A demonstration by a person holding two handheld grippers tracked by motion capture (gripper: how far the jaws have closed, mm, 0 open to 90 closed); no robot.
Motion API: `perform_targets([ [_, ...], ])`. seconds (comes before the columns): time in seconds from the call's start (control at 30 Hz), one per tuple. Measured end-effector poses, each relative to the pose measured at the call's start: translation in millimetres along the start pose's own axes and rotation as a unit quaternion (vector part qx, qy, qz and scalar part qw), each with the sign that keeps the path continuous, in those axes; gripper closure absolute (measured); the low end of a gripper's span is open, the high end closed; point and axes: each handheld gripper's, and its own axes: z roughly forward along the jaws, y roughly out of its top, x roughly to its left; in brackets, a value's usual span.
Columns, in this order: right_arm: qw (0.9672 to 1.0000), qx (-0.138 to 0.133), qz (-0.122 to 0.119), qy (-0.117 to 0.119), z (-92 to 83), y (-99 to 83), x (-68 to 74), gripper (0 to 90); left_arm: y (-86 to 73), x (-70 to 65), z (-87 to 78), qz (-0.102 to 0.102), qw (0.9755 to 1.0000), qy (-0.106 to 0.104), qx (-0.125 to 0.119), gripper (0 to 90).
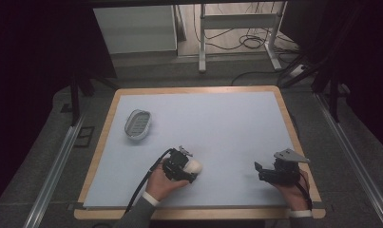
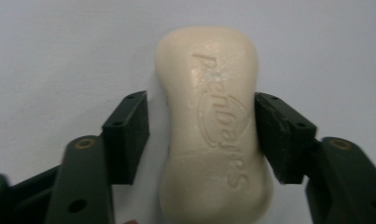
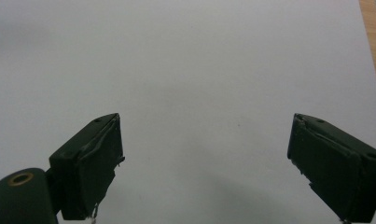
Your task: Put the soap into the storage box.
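Observation:
A cream soap bar (image 2: 213, 126) with embossed lettering lies flat on the pale blue mat, near the front centre of the table (image 1: 196, 165). My left gripper (image 2: 202, 100) straddles it. The right-hand jaw rests against the bar's side, and a narrow gap separates the left-hand jaw from it. In the high view the left gripper (image 1: 188, 171) sits low over the bar, held by a hand. At the front right my right gripper (image 1: 258, 170) rests open, and its jaws (image 3: 205, 122) stand wide apart over bare mat. A white oval soap dish (image 1: 137, 125) lies at the left.
The pale blue mat (image 1: 217, 123) covers a wooden table with a bare rim (image 1: 293, 128). Cables trail back from each gripper toward the person. Beyond the table stand a white cabinet (image 1: 134, 28) and a metal frame with floor cables (image 1: 236, 28).

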Motion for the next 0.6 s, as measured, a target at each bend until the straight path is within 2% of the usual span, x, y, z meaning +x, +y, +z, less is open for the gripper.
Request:
perform_targets([
  [0.13, 1.0, 0.0, 0.001, -0.001, -0.2, 0.0, 0.0, 9.9, -0.1, -1.7, -0.6, -0.001, 1.0, -0.003, -0.003, 46.7],
  [0.6, 1.0, 0.0, 0.001, -0.003, -0.3, 0.0, -0.6, 9.9, -0.8, 0.7, -6.2, 0.005, 0.9999, -0.013, -0.006, 48.9],
])
